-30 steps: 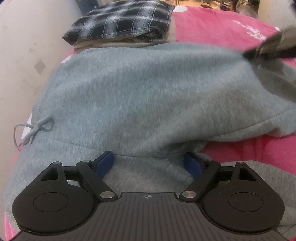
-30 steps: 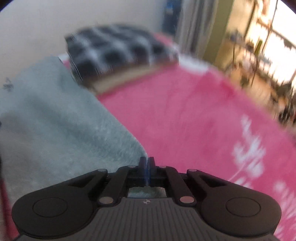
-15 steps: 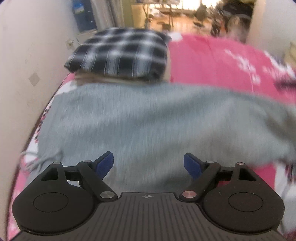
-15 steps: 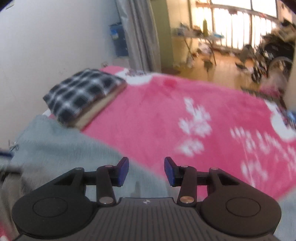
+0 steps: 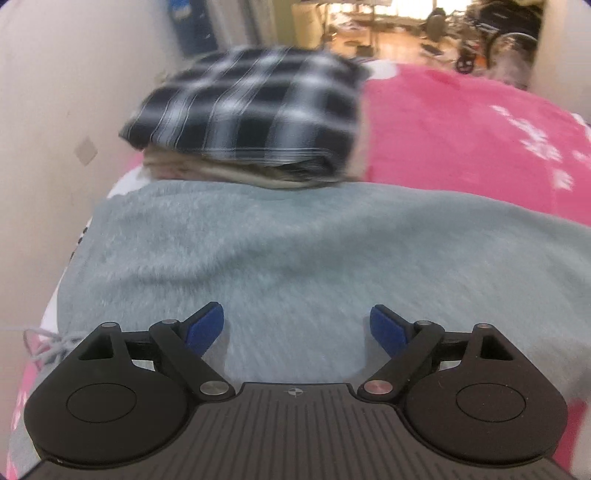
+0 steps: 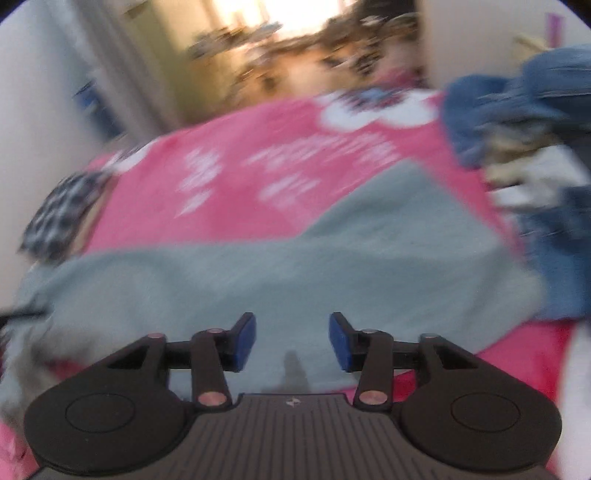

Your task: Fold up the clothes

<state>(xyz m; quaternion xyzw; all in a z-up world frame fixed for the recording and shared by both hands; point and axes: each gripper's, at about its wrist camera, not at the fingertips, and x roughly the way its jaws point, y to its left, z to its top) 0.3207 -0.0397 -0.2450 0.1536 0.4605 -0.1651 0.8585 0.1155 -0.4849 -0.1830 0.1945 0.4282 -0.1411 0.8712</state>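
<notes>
My left gripper and right gripper both hang over the grey fleecy sweatshirt with jaws spread, holding nothing. It lies flat across the pink patterned bed cover, soft, limp and fairly thick; I judge a hem or edge grips best. A folded black-and-white plaid garment tops the stack beyond.

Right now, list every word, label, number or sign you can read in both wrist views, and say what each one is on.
No readable text in either view.
Pink blanket: white marks, too blurred to tell whether letters or pattern.
Left gripper body: small round crosshair emblem, no letters.
Right gripper body: small emblem, too small to read.
Blue object by the wall: any label too blurred.
</notes>
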